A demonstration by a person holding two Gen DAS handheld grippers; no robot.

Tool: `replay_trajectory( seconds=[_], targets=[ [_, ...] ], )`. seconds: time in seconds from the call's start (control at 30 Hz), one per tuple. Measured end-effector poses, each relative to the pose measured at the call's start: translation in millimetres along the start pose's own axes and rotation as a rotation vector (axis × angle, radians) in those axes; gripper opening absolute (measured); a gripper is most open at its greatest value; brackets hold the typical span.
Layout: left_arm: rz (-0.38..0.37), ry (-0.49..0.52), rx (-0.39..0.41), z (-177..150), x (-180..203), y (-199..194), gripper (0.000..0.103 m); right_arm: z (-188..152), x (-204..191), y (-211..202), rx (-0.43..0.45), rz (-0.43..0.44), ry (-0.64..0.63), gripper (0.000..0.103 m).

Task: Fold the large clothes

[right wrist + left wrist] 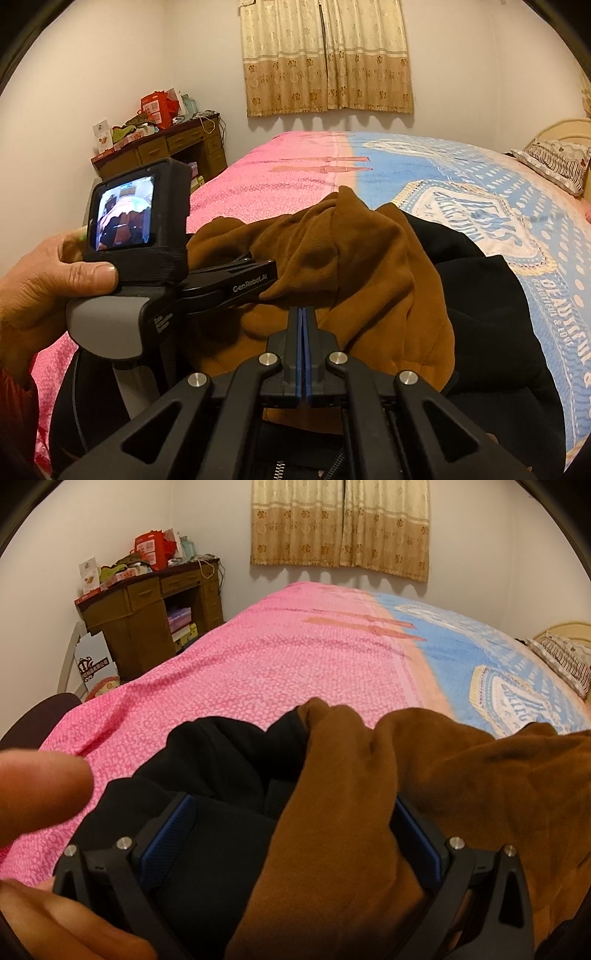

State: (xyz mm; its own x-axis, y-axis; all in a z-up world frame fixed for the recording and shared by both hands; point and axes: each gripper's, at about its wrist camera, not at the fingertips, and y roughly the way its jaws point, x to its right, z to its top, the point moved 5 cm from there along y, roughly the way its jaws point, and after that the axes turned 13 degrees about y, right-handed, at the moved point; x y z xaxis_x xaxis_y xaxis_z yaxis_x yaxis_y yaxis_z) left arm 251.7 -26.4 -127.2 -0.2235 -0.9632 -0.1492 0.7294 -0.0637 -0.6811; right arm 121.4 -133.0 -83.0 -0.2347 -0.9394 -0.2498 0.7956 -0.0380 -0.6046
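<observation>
left gripper point(291, 834): fingers spread wide, cloth lying between the blue pads | right gripper point(303, 332): fingers pressed flat together, pads touching, nothing seen between them | left hand point(48, 280): wrapped round the left gripper's handle, thumb on its camera housing

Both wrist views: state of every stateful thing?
left tongs: open, bunched cloth lying between the pads
right tongs: shut, pads together, nothing visibly gripped
brown garment: crumpled, unfolded
black garment: crumpled under the brown one
curtains: drawn shut
bed cover: spread flat
</observation>
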Motion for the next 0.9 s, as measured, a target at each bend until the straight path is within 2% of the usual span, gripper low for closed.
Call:
replay_trajectory(
  seconds=[0.27, 0.9],
  targets=[
    [0.0, 0.0, 0.011, 0.8, -0.5, -2.1, 0.103, -2.4, 3.9, -5.4, -0.017, 0.0, 0.035, 0.001],
    [0.0, 0.0, 0.011, 0.8, -0.5, -2.2, 0.103, -15.3, -3.3, -57.9, -0.011, 0.019, 0.037, 0.001]
  ],
)
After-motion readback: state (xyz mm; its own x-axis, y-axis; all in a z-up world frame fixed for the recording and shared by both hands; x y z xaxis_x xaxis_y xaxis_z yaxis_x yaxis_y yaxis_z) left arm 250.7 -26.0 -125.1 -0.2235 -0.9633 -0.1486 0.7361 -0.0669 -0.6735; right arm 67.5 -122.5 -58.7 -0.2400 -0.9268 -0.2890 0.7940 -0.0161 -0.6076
